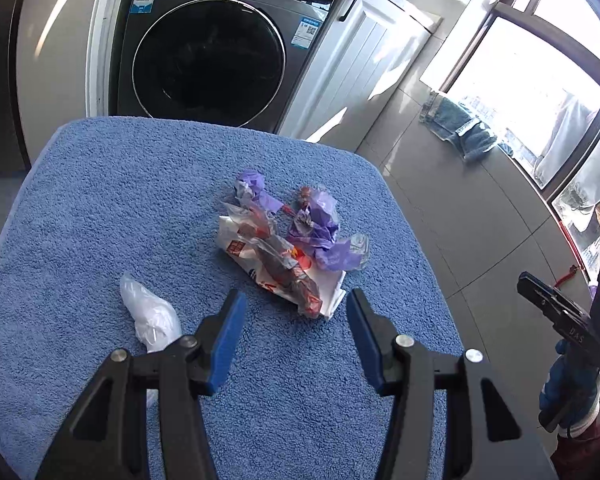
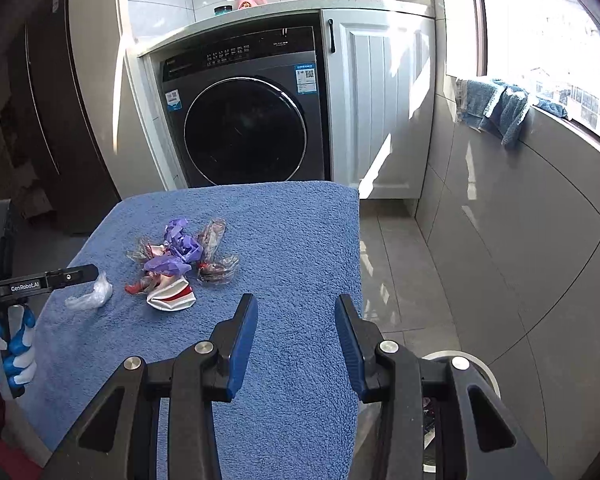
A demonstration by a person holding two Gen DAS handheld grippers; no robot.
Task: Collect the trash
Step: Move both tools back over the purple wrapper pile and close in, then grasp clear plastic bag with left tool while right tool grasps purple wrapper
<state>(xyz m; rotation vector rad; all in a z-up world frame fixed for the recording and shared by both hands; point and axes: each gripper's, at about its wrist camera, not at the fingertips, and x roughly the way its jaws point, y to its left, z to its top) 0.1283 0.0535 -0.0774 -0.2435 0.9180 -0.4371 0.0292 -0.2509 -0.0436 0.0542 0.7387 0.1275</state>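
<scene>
Crumpled purple and red plastic wrappers [image 1: 284, 240] lie mid-frame on the blue terry towel [image 1: 100, 208]; left gripper [image 1: 296, 308] gapes empty for them, right gripper [image 2: 296, 312] likewise.

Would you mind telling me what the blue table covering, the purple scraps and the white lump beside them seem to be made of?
The blue covering looks like terry cloth: matte with a looped, nubbly pile. The purple scraps appear to be thin plastic film or wrapper, crumpled with glossy creases. The white lump looks like a translucent thin plastic bag, shiny and wrinkled, though tissue inside cannot be ruled out.
</scene>
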